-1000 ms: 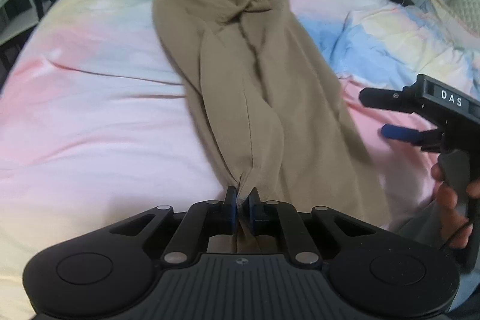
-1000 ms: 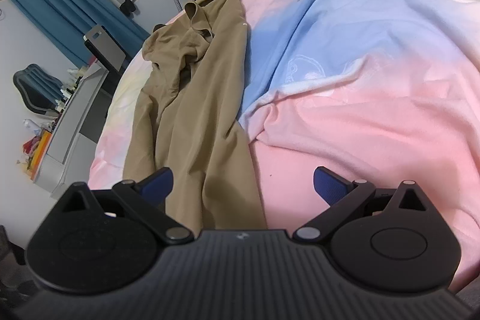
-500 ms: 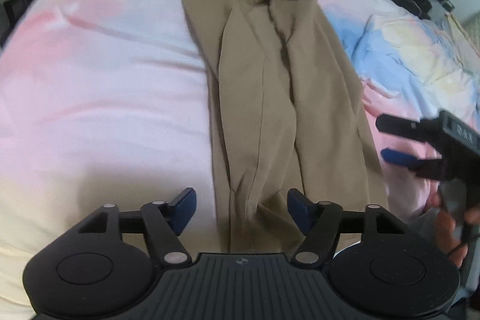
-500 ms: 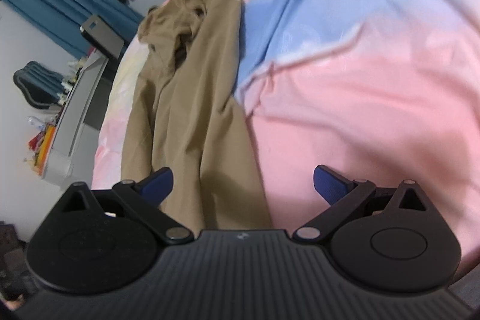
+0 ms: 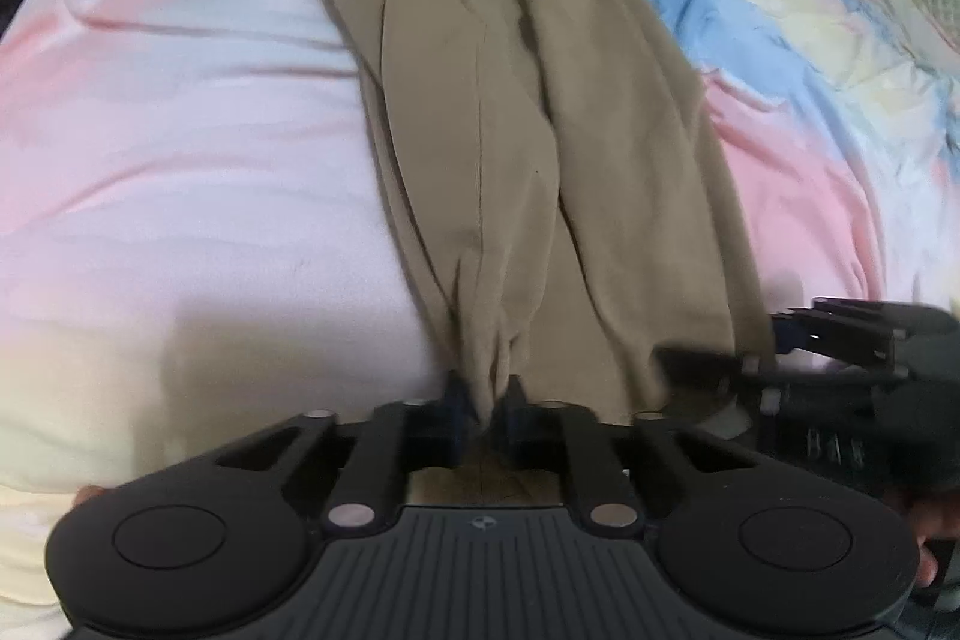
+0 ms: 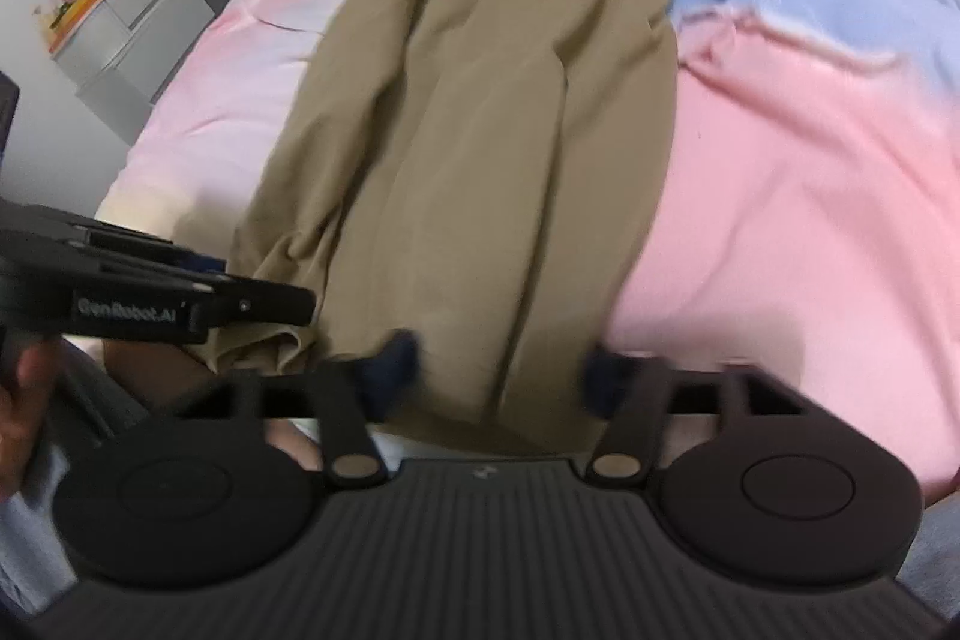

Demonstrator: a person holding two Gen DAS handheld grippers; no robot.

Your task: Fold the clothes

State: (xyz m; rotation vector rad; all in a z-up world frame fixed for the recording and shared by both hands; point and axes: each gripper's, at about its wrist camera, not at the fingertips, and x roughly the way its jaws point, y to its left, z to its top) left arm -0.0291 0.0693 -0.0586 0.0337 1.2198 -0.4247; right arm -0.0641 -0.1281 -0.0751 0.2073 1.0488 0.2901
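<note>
Swung over the hem, right gripper (image 6: 498,376) closing around one tan garment (image 6: 480,112); left gripper (image 5: 483,400) pinches its bunched edge.

A tan garment (image 5: 510,112), long and narrow, lies stretched lengthwise across the pastel bedspread (image 5: 180,148), creased in long folds, its far end bunched and twisted, its near hem gathered into a pinched tuck at the bedspread's near edge
</note>
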